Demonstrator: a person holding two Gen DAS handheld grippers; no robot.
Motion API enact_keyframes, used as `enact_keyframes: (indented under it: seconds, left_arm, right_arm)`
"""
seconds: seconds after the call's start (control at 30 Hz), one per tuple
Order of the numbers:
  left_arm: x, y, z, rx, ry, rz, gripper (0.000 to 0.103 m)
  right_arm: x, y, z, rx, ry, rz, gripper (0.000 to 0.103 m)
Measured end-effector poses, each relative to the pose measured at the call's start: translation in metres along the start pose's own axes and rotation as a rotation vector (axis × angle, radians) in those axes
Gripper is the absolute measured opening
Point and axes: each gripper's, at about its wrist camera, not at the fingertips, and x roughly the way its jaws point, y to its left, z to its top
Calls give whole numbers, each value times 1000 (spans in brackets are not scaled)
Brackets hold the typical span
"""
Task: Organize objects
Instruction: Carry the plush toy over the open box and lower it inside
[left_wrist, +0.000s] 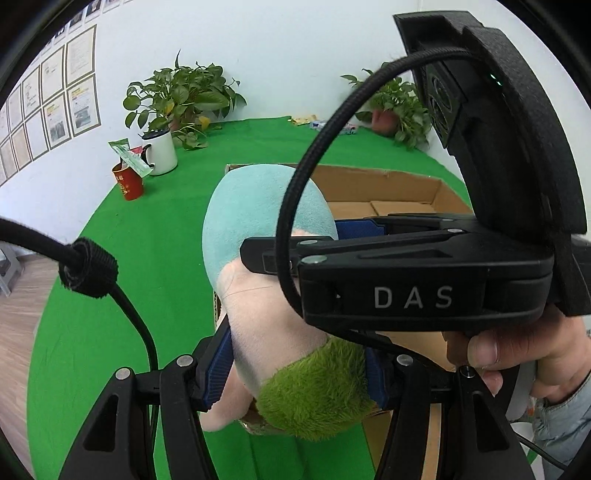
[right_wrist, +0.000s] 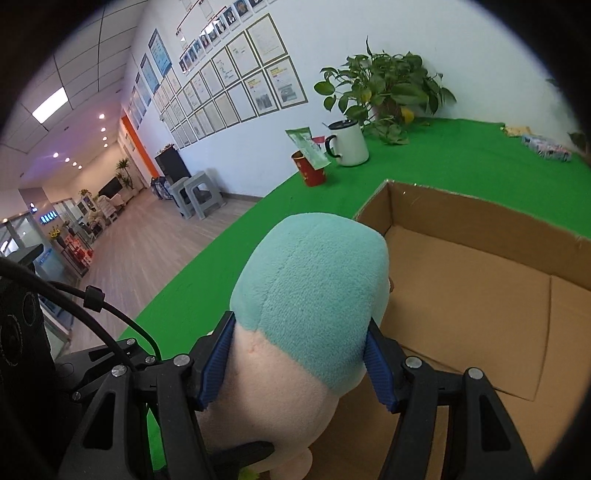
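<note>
A plush toy with a teal head, pale pink body and green lower part is held above the near edge of an open cardboard box. My left gripper is shut on the toy's green lower part. My right gripper reaches in from the right and is shut on the toy's head. In the right wrist view the right gripper clamps the teal and pink plush toy between its blue pads, next to the cardboard box, whose visible floor is bare.
The green table cloth carries a white mug, a red cup with a green packet, two potted plants and small packets at the back. To the left, the table ends at the wooden floor.
</note>
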Motion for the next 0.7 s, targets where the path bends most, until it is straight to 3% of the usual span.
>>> enact_keyframes:
  seconds: [0.13, 0.3, 0.63, 0.7]
  left_arm:
    - [10, 8, -7, -7, 27, 1, 62]
    - [-7, 1, -18, -5, 37, 16, 63]
    - [-27, -6, -37, -5, 14, 43, 61]
    - [-26, -3, -38, -14, 7, 37, 57]
  right_arm:
    - [-1, -6, 2, 6, 34, 12, 65]
    - [-2, -8, 1, 17, 55, 21, 65]
    - [19, -16, -5, 77, 136, -10, 67]
    - [22, -15, -5, 82, 142, -18, 68]
